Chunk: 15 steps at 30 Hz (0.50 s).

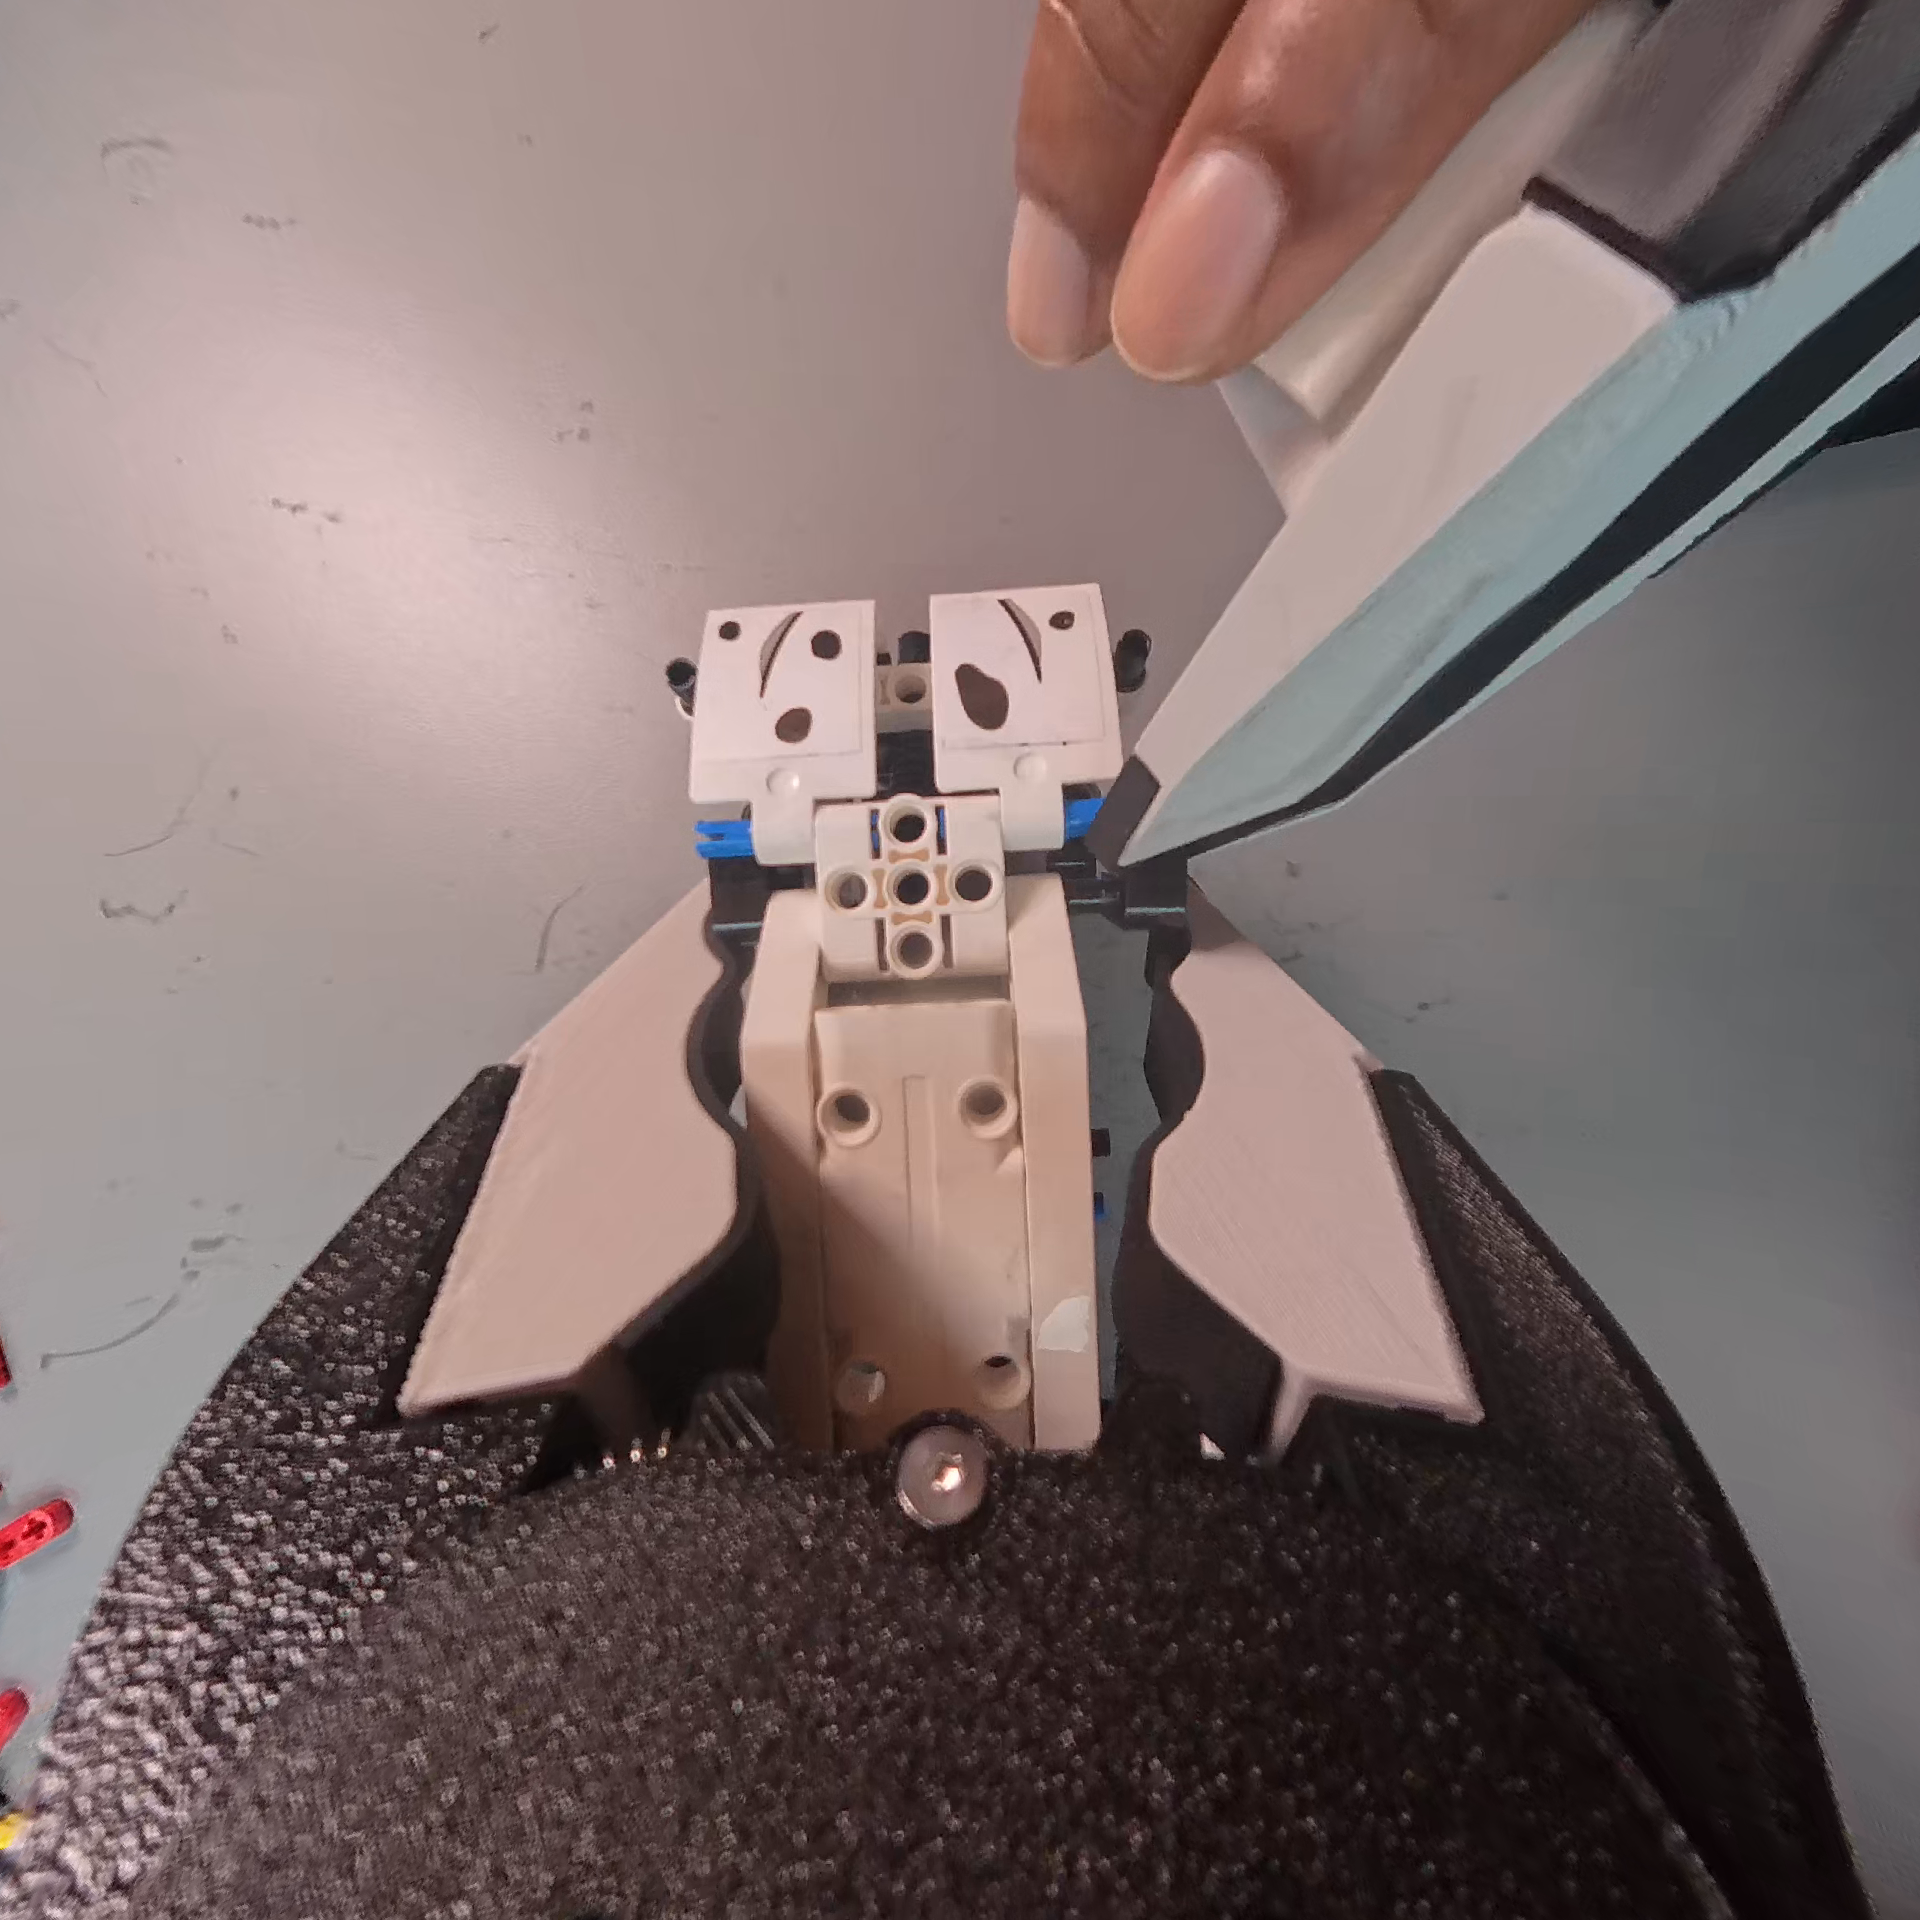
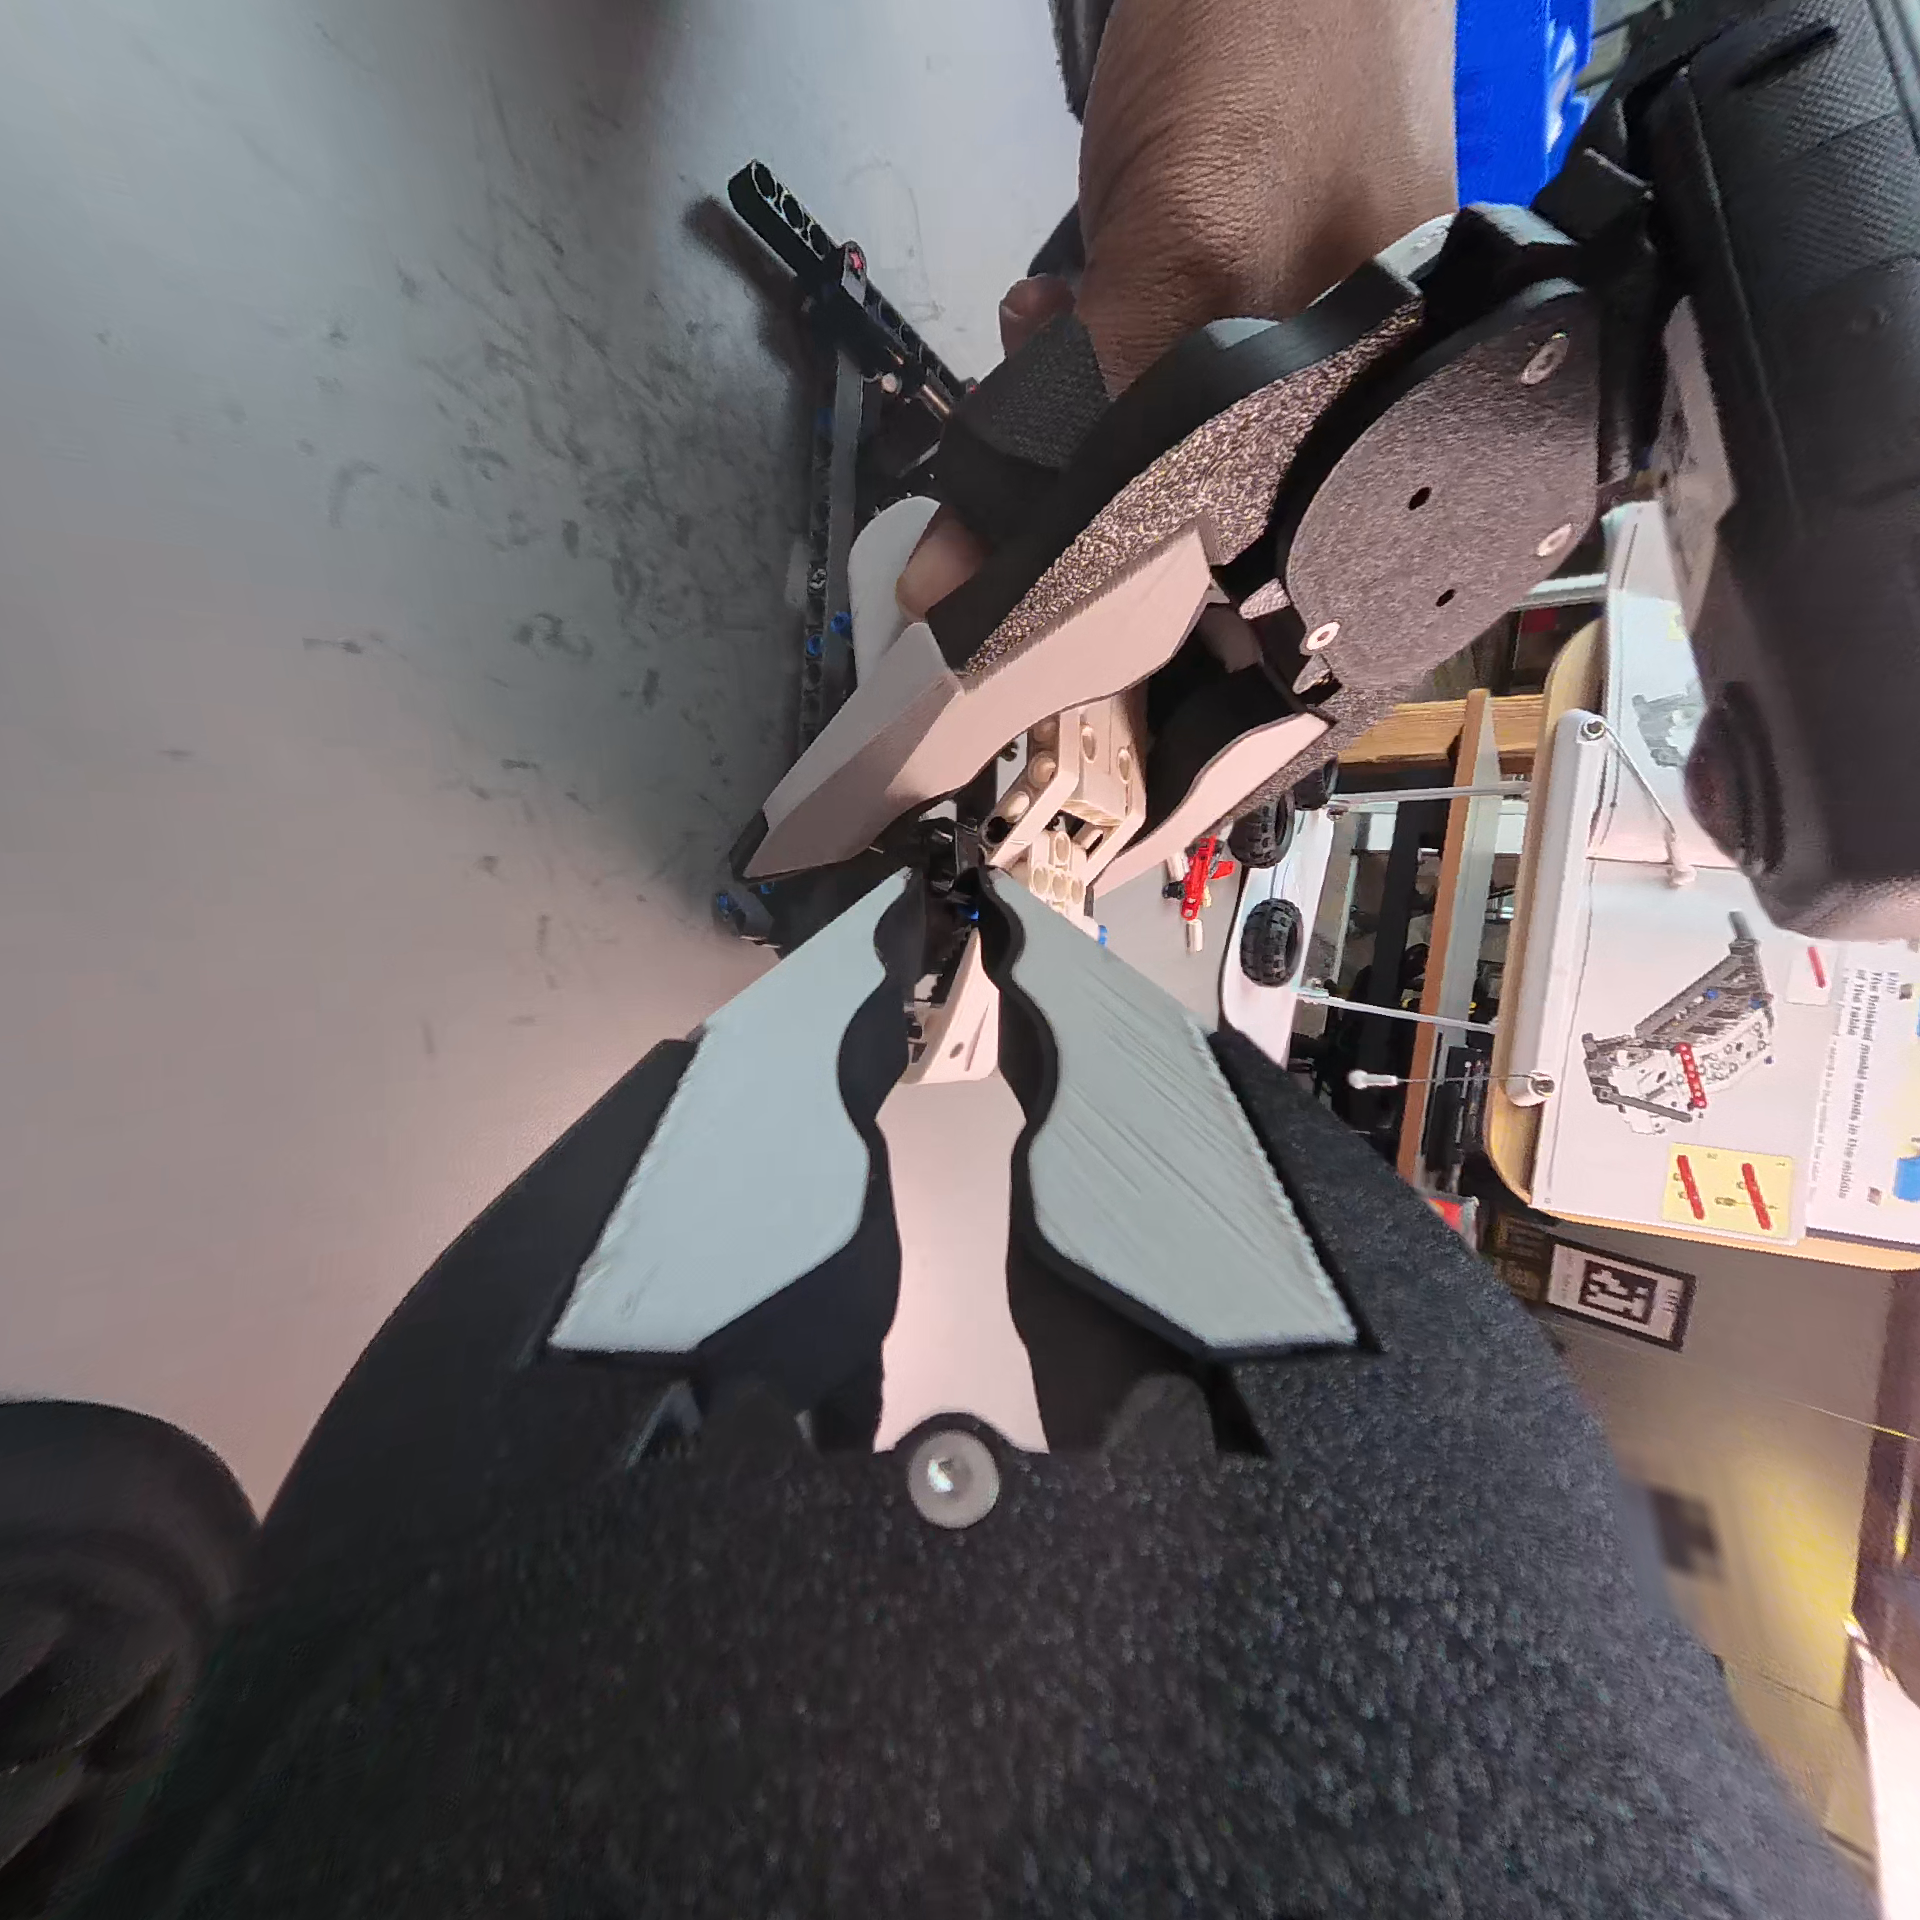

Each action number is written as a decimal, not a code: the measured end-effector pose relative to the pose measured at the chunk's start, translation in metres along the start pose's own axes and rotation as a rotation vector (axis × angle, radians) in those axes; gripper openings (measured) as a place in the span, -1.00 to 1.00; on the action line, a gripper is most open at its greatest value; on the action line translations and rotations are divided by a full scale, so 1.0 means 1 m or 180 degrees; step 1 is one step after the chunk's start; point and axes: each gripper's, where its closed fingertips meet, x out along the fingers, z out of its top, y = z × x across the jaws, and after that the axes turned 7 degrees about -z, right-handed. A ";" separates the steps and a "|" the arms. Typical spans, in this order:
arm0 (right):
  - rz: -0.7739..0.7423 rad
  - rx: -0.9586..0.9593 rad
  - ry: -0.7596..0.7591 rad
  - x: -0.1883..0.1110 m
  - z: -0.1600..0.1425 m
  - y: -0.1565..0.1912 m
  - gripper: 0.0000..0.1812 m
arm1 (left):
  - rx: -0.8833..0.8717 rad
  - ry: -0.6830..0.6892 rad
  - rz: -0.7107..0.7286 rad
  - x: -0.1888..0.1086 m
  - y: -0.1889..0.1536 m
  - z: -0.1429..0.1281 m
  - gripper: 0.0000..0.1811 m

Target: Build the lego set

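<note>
My left gripper (image 1: 940, 914) is shut on a white and beige lego assembly (image 1: 914, 1143) and holds it above the grey table. The assembly has two white panels (image 1: 894, 696) at its far end, a cross-shaped connector and blue pins. My right gripper (image 2: 948, 894) comes in from the upper right in the left wrist view (image 1: 1132, 842). Its jaws are closed on a small black pin piece (image 2: 940, 857) at the assembly's right side (image 1: 1148, 899). The left gripper (image 2: 935, 821) with the assembly (image 2: 1081, 790) shows just beyond it.
A long black lego frame (image 2: 831, 499) lies on the table behind the grippers. Black wheels (image 2: 1273, 940) and a red piece (image 2: 1200, 873) lie to the right. An instruction sheet (image 2: 1714, 1039) stands at the far right. Red pins (image 1: 31, 1548) lie at the left edge. A hand (image 1: 1143, 187) holds the right gripper. My right fingertips sit around 5 cm from my left ones.
</note>
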 end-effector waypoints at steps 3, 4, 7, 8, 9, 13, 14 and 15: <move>0.0023 0.0138 -0.0004 0.001 0.000 -0.001 -0.90 | -0.0005 -0.0012 -0.0012 0.000 0.000 0.000 -0.16; 0.0006 0.0165 -0.0007 0.001 -0.001 -0.001 -0.90 | 0.0000 -0.0018 -0.0011 0.000 0.001 0.000 -0.16; -0.0016 0.0322 -0.0007 0.002 -0.001 -0.001 -0.90 | 0.0007 -0.0018 -0.0004 0.000 0.001 0.000 -0.16; -0.0030 0.0345 -0.0001 0.002 0.000 -0.001 -0.90 | 0.0011 -0.0012 0.0003 0.000 0.001 0.000 -0.16; -0.0049 0.0371 0.0003 0.002 0.000 -0.001 -0.89 | 0.0013 -0.0009 0.0006 0.000 0.001 0.000 -0.16; 0.0093 0.0932 -0.0099 -0.002 0.002 -0.004 -0.78 | 0.0040 0.0001 0.0007 0.000 0.000 0.000 -0.16; 0.0175 0.1182 -0.0147 -0.004 0.003 -0.007 -0.73 | 0.0037 -0.0003 -0.0002 0.000 0.000 -0.001 -0.16; 0.0267 0.1407 -0.0156 -0.005 0.002 -0.009 -0.65 | 0.0034 -0.0008 -0.0010 0.000 0.000 0.000 -0.16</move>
